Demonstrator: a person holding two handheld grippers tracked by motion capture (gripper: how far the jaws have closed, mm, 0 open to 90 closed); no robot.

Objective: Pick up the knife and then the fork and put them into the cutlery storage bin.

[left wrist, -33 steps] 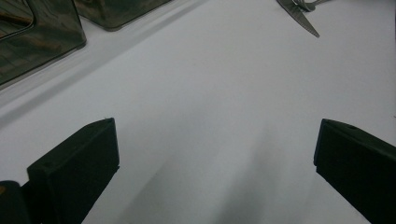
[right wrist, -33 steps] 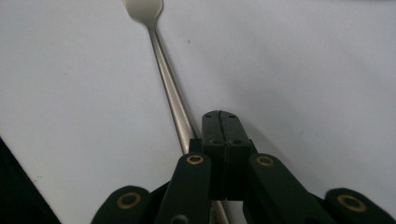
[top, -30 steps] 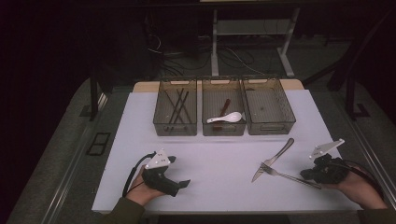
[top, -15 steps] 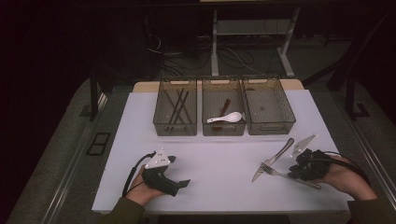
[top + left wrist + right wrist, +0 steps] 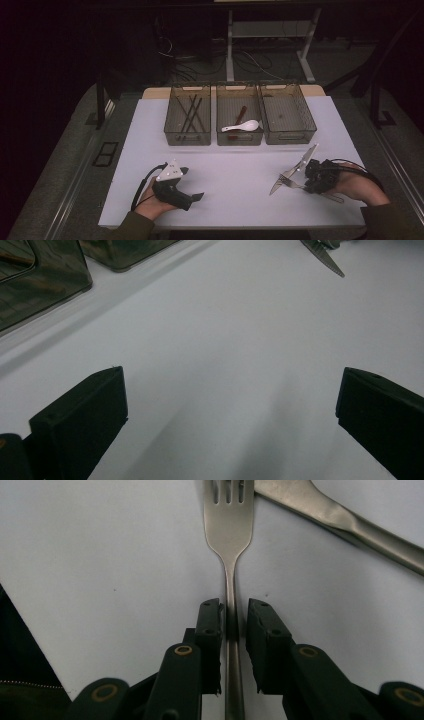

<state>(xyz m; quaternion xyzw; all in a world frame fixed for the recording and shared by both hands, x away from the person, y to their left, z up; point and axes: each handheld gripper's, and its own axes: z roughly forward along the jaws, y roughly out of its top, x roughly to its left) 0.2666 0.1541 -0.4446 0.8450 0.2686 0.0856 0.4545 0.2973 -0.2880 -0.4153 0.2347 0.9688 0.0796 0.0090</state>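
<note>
White table (image 5: 235,165) takes up most of the high view, w/ three clear bins (image 5: 238,120) in a row at its far edge. Left bin holds dark sticks, middle bin a white spoon (image 5: 241,126), right bin looks bare.

Left gripper (image 5: 196,197) rests on the table near the front-left, hand around it, jaws wide apart w/ nothing between them — bare table under them in the left gripper view.

Right gripper (image 5: 303,183) sits at the front-right. Its jaws have just been opening a little and now stand narrowly apart, one each side of the fork (image 5: 229,540) handle; left pad close against it, a thin gap at the right pad. Fork lies flat on the table, tines pointing away from the gripper, a knife (image 5: 345,522) crossing just beyond the tines.
</note>
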